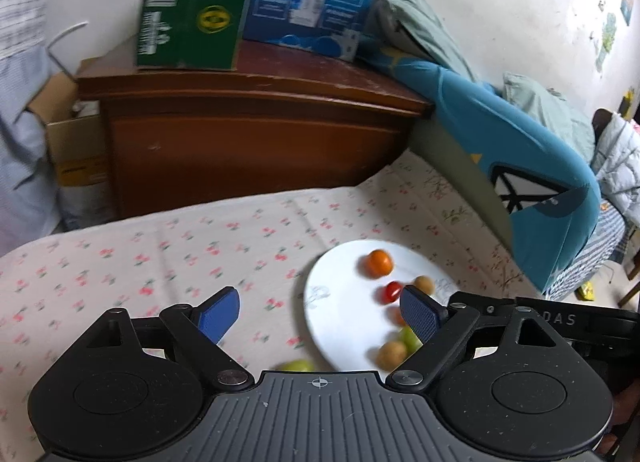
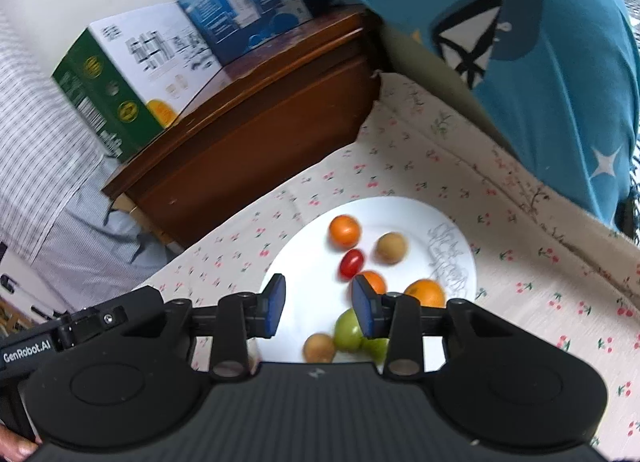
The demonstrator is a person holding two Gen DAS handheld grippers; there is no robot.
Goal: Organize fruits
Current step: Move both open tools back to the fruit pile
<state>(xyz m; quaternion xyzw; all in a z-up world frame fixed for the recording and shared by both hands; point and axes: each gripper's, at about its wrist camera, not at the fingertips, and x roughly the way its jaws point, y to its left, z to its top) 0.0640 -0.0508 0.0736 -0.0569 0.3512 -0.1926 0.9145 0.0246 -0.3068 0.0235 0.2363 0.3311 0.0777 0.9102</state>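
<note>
Floral bedsheet (image 1: pixel 160 246) holds one stray green fruit (image 1: pixel 298 365); both claws, left claw (image 1: pixel 320 314) and right claw (image 2: pixel 320 310), are spread and empty, so straddle it squarely before squeezing, then carry it to the plate (image 1: pixel 340 326).

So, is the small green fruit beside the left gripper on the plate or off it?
Off: the green fruit lies on the cherry-print cloth, outside the white plate's rim.

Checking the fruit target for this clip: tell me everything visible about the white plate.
The white plate is round, glossy, ceramic-looking, with a faint grey sketched pattern near its rim. It lies flat on the cherry-print cloth, below a wooden cabinet. On it sit orange, brown, green and one small red fruit, loosely clustered. Neither gripper visibly touches it; its near edge is hidden behind them.
</note>
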